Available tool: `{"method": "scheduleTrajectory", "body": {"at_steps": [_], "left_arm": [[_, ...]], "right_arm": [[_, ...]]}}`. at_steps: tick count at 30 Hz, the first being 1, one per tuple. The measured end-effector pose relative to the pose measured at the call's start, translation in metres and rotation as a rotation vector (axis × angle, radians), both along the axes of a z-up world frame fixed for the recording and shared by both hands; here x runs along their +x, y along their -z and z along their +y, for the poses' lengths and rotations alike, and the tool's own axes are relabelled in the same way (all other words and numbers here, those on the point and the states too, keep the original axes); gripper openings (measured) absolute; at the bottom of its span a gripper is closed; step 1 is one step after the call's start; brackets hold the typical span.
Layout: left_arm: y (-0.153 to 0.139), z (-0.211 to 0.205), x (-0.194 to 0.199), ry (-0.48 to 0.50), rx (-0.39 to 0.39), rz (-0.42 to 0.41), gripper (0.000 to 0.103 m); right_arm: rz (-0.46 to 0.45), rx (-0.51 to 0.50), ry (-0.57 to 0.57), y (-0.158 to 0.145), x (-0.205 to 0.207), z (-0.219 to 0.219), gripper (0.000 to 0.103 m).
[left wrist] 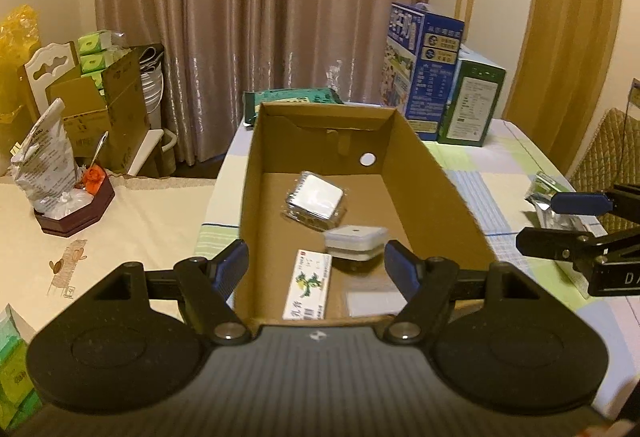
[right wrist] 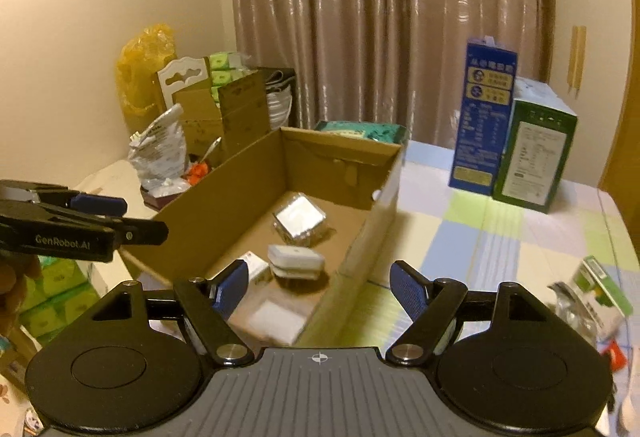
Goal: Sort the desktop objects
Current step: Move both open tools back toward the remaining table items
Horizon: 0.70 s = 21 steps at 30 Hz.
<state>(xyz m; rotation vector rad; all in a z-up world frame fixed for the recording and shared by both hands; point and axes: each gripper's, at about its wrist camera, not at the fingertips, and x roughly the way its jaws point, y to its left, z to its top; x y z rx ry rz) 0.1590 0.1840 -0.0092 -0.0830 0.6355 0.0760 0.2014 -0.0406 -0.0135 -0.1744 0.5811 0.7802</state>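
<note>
An open cardboard box lies on the checked tablecloth. Inside it are a clear plastic case, a small white box, a white-and-green carton and a flat white square. My left gripper hangs open above the box's near end, with nothing between its pads. My right gripper is open and empty over the box's near right corner. Foil packets and a green-and-white pack lie on the cloth to the right.
A tall blue carton and a green carton stand at the back right. A green wipes pack lies behind the box. A dark red tray with bags sits left. A chair back stands at the right.
</note>
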Motion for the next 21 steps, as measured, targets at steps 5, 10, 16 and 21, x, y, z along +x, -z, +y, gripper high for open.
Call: {"method": "scheduleTrajectory", "body": {"at_steps": [5,10,16,21], "left_arm": [[-0.006,-0.015,-0.014,0.011,0.004,-0.004,0.074],[-0.013,-0.032,-0.026,0.030,0.010,-0.009,0.077],[-0.018,-0.052,-0.038,0.054,0.017,-0.007,0.078],[-0.019,-0.068,-0.044,0.074,0.011,-0.004,0.080]], "right_arm": [[0.011,0.007,0.040,-0.005,-0.011,-0.023,0.075],[0.014,0.010,0.076,-0.011,-0.025,-0.048,0.076],[0.014,0.027,0.118,-0.019,-0.037,-0.075,0.076],[0.019,0.039,0.166,-0.024,-0.046,-0.101,0.077]]}}
